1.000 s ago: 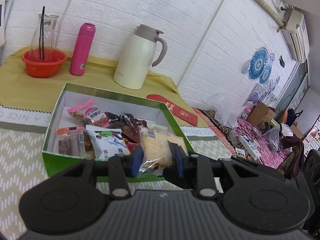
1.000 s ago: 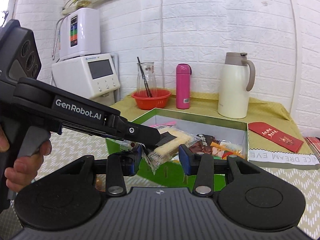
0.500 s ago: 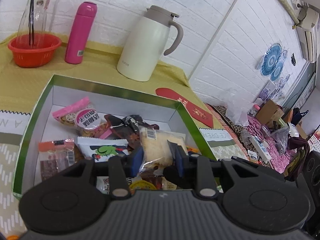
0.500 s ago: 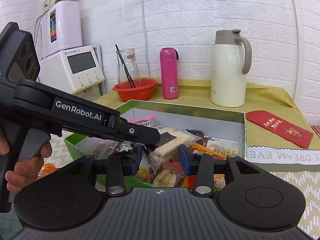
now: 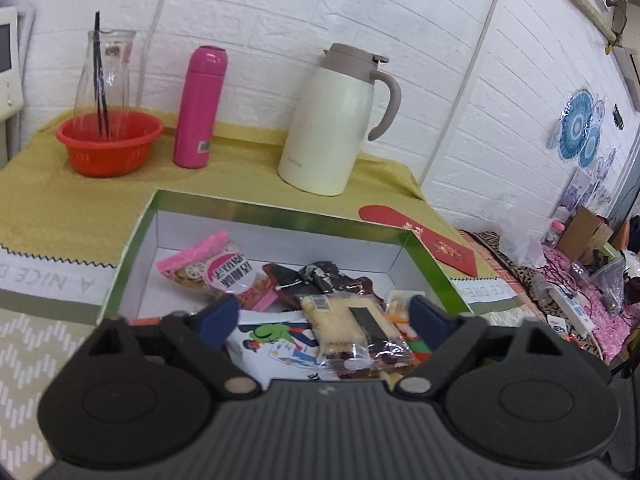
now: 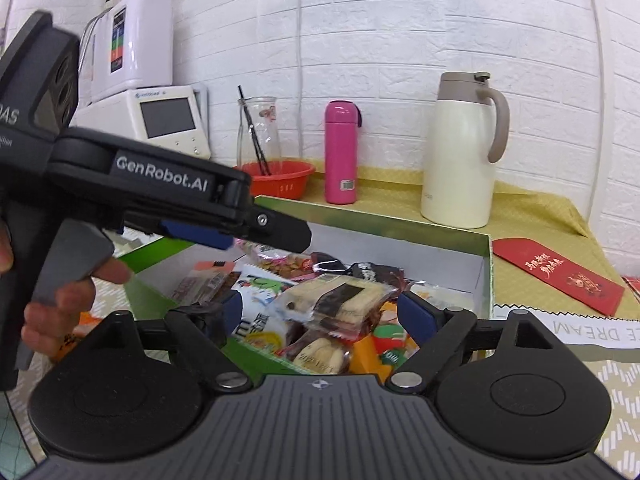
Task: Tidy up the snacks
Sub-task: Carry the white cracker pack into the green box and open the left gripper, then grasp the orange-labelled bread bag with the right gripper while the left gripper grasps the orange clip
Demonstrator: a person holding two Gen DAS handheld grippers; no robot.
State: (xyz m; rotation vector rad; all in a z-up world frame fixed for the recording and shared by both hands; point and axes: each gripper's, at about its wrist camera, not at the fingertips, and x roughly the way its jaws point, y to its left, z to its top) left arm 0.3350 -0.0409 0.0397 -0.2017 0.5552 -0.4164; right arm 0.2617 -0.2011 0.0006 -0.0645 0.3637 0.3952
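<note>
A green box [image 5: 424,256] with white inner walls holds several snack packets. A clear packet of pale biscuits [image 5: 344,328] lies on top of the pile, also in the right wrist view [image 6: 340,300]. My left gripper [image 5: 324,316] is open above the box, its blue pads wide of the biscuit packet and not touching it. In the right wrist view the left gripper [image 6: 256,232] hovers over the box's left side [image 6: 152,292]. My right gripper [image 6: 324,312] is open and empty at the box's near edge.
A white jug [image 5: 336,120], a pink flask [image 5: 200,108] and a red bowl [image 5: 108,144] holding a glass carafe stand at the back by the wall. A red envelope [image 5: 420,236] lies right of the box. A white appliance [image 6: 148,100] stands at the far left.
My left gripper has opened and let go of the biscuit packet, which now lies on the pile in the box. My right gripper has opened wider and moved closer over the box.
</note>
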